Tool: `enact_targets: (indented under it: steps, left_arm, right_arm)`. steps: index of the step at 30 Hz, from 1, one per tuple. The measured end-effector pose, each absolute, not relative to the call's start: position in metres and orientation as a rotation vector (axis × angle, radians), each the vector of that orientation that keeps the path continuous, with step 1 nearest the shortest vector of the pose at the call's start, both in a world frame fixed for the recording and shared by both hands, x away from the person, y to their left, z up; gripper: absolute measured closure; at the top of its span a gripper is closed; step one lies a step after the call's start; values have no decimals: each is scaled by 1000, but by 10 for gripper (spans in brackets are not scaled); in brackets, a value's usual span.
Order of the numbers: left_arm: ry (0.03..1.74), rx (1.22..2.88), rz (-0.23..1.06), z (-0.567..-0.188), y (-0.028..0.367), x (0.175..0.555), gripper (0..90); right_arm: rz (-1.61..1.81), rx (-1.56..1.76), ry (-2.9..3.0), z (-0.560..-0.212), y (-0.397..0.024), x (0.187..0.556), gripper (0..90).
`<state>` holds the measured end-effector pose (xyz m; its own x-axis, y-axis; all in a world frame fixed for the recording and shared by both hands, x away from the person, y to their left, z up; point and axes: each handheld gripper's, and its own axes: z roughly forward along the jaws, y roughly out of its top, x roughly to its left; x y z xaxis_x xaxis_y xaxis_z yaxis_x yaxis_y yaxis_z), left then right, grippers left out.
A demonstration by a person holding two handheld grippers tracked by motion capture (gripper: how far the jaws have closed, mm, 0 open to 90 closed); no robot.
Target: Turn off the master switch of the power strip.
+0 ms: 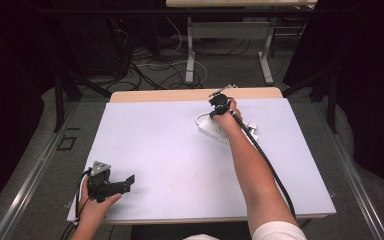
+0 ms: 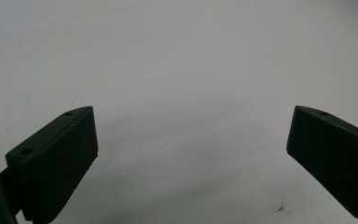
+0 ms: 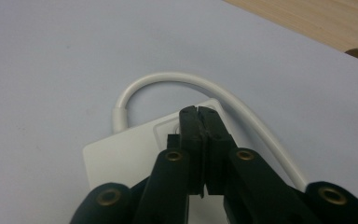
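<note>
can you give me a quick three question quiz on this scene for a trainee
1. True or false: the right tool has its jaws together, tips over the white plastic power strip.
2. Where does the white round cable leave the power strip and how does it run? A) it lies straight B) it loops in an arch from the strip's end and passes back beside it C) it is coiled on top
3. How do the jaws of the left tool stand, and what lies between them?

Key: 1 true. 2 B. 3 wide apart, with nothing between them but the bare white table top.
</note>
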<state>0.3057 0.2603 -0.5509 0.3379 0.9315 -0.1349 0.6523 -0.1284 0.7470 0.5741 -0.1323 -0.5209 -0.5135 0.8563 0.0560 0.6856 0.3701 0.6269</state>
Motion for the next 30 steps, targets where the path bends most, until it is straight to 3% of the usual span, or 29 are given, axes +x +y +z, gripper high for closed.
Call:
enact_targets:
  steps: [14,30]
  left_arm:
    - [1387,1859,482,-550,257,305,20]
    - [1379,1868,480,-551,254,308,20]
  right_arm:
    - [859,1346,2342,-516,-127,566,573]
    - [874,1364,2311,-503,-130,557,459]
